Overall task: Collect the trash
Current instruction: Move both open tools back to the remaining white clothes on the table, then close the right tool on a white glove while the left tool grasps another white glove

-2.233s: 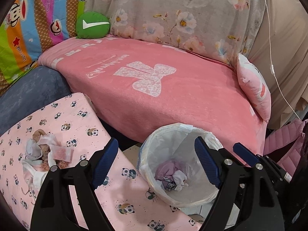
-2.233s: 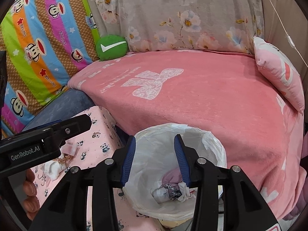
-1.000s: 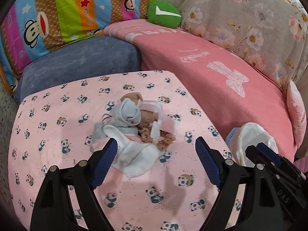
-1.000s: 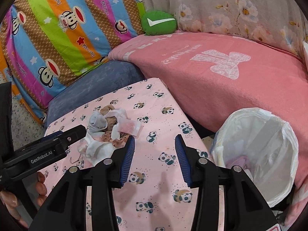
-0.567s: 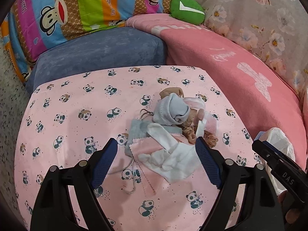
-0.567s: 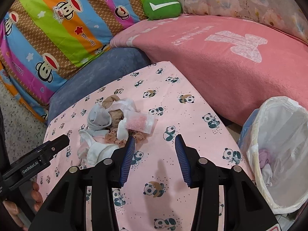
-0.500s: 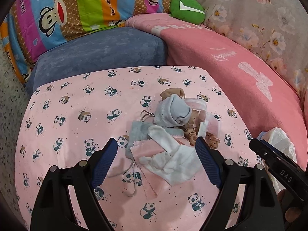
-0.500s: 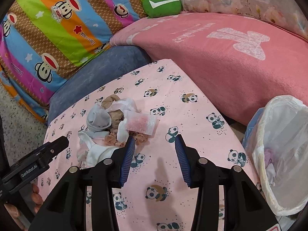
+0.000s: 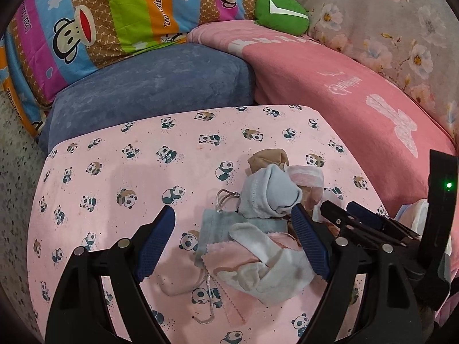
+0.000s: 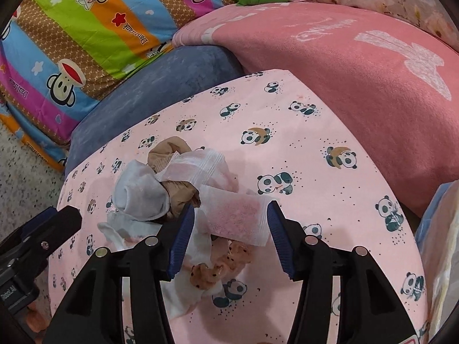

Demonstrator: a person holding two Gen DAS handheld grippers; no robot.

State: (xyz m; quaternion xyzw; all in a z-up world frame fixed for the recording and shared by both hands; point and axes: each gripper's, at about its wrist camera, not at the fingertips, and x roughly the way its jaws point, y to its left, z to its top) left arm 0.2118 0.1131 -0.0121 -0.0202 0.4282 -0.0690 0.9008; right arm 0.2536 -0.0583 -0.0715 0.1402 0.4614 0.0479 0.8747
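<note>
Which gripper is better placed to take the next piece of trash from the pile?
Right. The right gripper, open, already brackets the pink-filled sachet on top of the pile. The left gripper, also open, straddles several overlapping cloths, a less clean pick.

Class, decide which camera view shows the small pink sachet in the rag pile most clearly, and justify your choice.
The right wrist view: the pink sachet lies unobstructed on top of the pile, framed between the open right gripper. In the left wrist view I cannot pick it out; it would lie behind the pale blue sock and the left gripper.
</note>
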